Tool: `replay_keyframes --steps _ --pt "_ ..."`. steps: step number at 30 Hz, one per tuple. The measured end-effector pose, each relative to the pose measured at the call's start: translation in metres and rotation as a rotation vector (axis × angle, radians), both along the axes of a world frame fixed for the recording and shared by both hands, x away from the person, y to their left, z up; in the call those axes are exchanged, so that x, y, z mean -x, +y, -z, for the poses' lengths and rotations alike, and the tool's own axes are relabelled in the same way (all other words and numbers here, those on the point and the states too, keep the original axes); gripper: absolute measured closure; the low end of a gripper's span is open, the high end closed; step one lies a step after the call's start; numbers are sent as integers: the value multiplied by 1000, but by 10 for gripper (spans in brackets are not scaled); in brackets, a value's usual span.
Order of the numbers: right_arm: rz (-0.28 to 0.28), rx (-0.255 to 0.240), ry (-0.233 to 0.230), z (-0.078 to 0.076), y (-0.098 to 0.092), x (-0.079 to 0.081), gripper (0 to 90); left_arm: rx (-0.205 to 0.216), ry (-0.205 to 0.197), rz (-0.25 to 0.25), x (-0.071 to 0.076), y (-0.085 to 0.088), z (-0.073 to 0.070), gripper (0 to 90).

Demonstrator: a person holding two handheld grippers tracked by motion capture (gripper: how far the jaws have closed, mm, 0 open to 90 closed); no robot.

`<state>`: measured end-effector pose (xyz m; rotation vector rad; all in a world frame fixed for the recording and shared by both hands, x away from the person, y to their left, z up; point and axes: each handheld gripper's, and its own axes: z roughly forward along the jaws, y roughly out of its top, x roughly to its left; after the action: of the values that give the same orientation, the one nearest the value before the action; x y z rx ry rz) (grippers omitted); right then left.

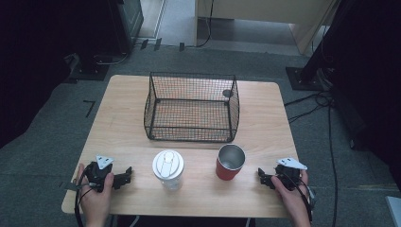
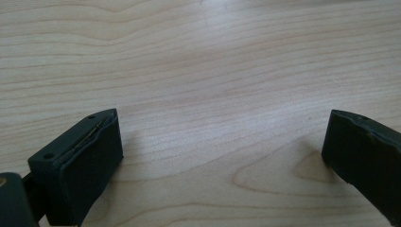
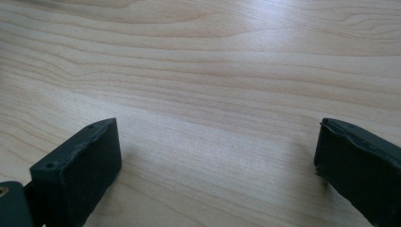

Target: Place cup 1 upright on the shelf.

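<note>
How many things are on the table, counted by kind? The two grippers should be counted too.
Wire basket: 1
Clear bottle with white lid: 1
Red cup: 1
Grippers: 2, the left gripper and the right gripper
Total: 5

The light wood surface (image 1: 123, 123) carries 3 things: a black wire basket (image 1: 191, 107) beyond both grippers, and between them a clear lidded tumbler (image 1: 168, 169) and red cup (image 1: 230, 162).

One wire basket (image 1: 191, 106), one lidded bottle (image 1: 168, 169), one red cup (image 1: 230, 162).
</note>
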<state>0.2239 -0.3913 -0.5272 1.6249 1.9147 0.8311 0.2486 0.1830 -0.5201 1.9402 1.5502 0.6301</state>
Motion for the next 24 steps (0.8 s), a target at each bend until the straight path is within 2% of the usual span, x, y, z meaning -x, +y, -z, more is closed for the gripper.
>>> replay_keyframes --steps 3,7,15,20,24 --pt "8 29 -15 -1 1 3 14 1 -1 -1 0 0 0 2" --pt "-6 35 -16 -3 5 5 14 1 -1 -1 0 0 0 2" --pt "-106 31 -48 -20 26 10 15 2 -1 -1 0 0 0 2" --pt "-177 9 -75 -31 44 13 15 1 -1 -1 0 0 0 2" --pt "-203 3 -89 -35 50 16 15 1 -1 -1 0 0 0 2"
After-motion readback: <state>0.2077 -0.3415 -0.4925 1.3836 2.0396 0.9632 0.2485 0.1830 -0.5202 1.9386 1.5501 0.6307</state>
